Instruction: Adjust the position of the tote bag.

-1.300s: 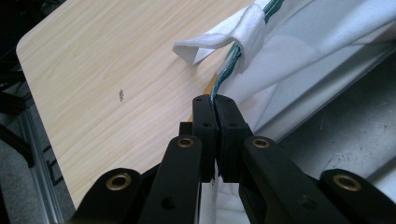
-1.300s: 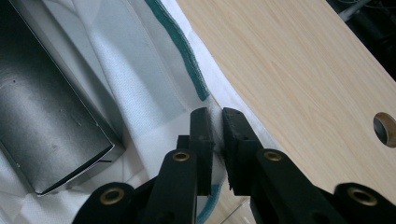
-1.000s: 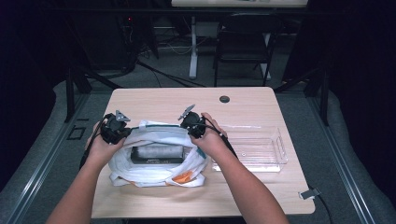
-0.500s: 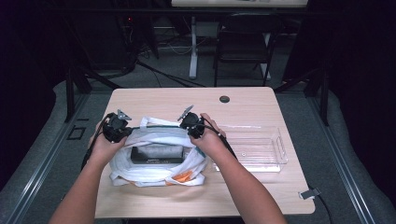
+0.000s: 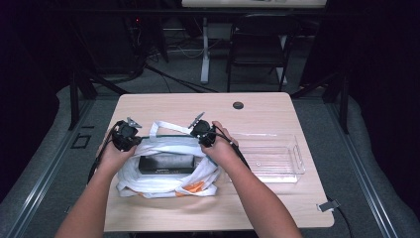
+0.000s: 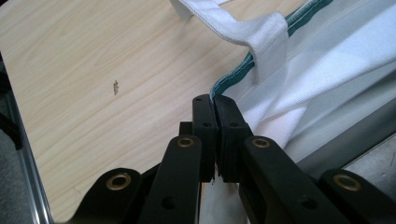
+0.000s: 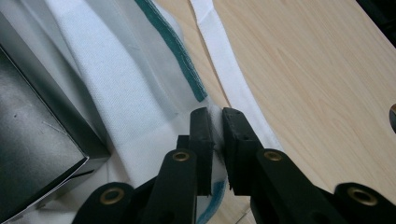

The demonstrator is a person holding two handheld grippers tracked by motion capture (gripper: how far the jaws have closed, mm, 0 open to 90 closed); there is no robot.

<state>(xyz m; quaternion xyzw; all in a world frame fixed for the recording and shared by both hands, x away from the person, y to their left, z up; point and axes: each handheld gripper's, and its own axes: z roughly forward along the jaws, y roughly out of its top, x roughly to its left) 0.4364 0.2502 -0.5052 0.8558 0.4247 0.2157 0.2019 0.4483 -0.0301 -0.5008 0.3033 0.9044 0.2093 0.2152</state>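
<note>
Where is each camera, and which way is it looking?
High view: sits above the person's side of the table, looking forward and down; both forearms, the left gripper and the right gripper hold a white bag.
Left gripper view: rides on the left gripper, looking along its black jaws, shut on the bag's rim.
Right gripper view: rides on the right gripper, its jaws pinching the bag's cloth beside a dark box.
Shared: both gripper views show the green-edged bag and the wooden table.
</note>
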